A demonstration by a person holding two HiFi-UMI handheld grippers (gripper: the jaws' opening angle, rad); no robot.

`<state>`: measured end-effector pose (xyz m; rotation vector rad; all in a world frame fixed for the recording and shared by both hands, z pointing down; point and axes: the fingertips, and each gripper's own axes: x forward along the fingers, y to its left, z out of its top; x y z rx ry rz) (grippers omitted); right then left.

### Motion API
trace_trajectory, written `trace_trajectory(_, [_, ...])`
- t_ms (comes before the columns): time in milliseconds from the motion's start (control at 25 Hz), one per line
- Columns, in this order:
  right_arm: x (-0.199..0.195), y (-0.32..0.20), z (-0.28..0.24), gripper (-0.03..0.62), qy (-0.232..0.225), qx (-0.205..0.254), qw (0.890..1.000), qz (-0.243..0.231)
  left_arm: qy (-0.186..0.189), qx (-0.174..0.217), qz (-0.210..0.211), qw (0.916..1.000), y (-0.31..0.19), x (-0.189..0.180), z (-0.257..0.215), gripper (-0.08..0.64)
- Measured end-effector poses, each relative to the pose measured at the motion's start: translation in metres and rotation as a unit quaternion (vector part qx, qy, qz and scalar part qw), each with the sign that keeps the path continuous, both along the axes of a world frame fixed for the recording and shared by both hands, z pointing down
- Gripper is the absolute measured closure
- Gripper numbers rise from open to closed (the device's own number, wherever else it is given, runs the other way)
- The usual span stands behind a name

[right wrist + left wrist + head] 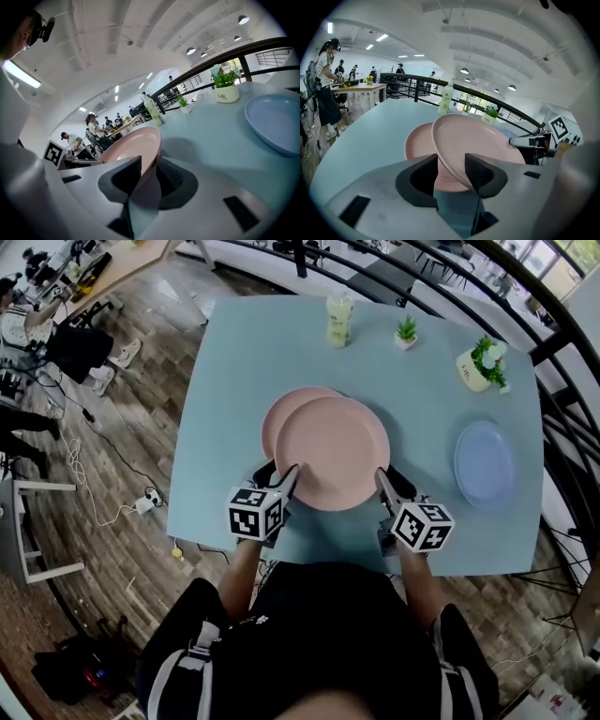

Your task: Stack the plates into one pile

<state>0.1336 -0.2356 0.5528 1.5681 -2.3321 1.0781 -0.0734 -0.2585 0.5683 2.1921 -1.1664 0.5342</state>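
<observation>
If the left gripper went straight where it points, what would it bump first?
Probably the lower pink plate lying on the table, just beyond the upper pink plate that the left gripper holds; depth is hard to judge.

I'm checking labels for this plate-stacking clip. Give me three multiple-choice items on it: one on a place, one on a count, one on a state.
1. Where is the blue plate?
A. right of the pink ones
B. under them
C. on the floor

2. How many plates are there?
A. two
B. three
C. four

3. The top pink plate is:
A. lying untouched
B. gripped at its rim by both grippers
C. held by one gripper only

Key:
1 A: the head view shows it alone on the table, to the right.
2 B: two pink, one blue.
3 B: the left gripper and right gripper each clamp its rim, over the lower pink plate.
</observation>
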Motion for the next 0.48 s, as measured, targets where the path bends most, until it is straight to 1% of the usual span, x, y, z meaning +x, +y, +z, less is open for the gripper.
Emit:
trace_trajectory(240, [-0.030,-0.014,0.010,0.491,0.002,-0.012,1.000,0.004,0.002,-0.006,0.002,1.0000,-0.016,-0.028,0.011,0.390])
trace_trajectory(480, [-0.049,-0.026,0.020,0.491,0.009,-0.022,1.000,0.014,-0.004,-0.010,0.019,0.9998,-0.029,-0.045,0.019,0.380])
